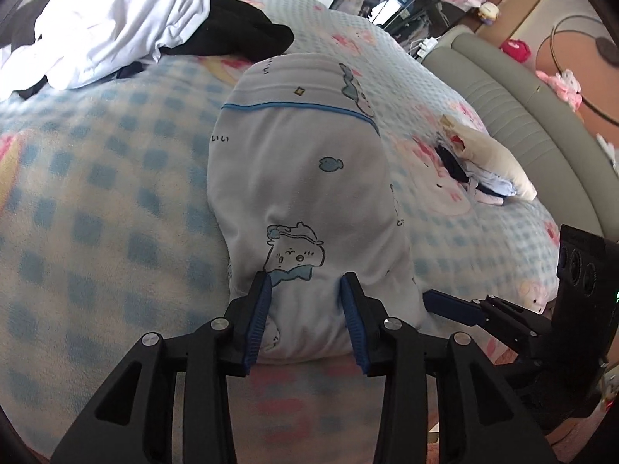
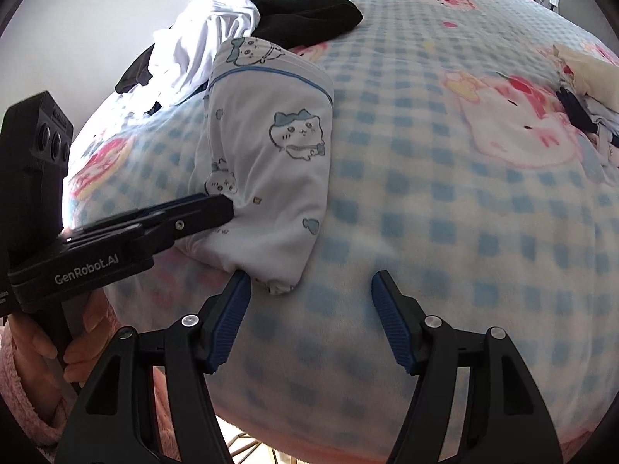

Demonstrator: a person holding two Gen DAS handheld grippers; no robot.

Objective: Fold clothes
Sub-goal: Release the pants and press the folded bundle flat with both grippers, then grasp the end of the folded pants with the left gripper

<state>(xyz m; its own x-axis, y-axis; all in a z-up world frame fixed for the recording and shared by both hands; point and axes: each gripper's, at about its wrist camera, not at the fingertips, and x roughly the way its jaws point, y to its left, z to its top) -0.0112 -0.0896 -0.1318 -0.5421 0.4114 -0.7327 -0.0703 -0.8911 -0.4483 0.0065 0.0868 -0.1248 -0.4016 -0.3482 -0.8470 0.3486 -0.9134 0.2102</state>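
The printed white garment [image 1: 305, 193] lies in the middle of the left wrist frame on the checked bed cover [image 1: 96, 201], already doubled into a narrow strip. The left gripper [image 1: 305, 290] has its jaws spread over the near hem; the right gripper [image 2: 309, 286], jaws also spread, sits at the lower corner with one finger touching the cloth. To fold well, pinch both near corners evenly, lift level and carry them toward the blue-piped edge [image 1: 294, 107]. A loose pile [image 1: 116, 31] waits upper left.
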